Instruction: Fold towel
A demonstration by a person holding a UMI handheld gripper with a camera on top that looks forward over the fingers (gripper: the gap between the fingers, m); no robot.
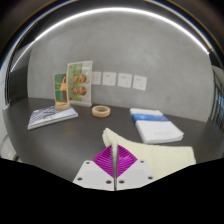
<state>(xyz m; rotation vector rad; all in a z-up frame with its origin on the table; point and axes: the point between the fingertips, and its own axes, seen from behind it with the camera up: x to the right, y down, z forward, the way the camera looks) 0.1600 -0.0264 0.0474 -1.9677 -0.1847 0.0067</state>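
Observation:
A pale cream towel (165, 158) lies on the dark table (100, 135) just ahead and to the right of my fingers. My gripper (116, 152) is shut on a thin raised fold of the towel's near edge. That fold stands upright between the two magenta pads (103, 162). The rest of the towel spreads flat to the right, and its near part is hidden below the fingers.
A stack of folded blue and white cloths (155, 125) lies beyond on the right. A roll of tape (101, 111) sits mid-table. A booklet (52, 116) lies at the left, with a picture card (72, 85) leaning on the grey wall behind it. Wall sockets (118, 79) are beyond.

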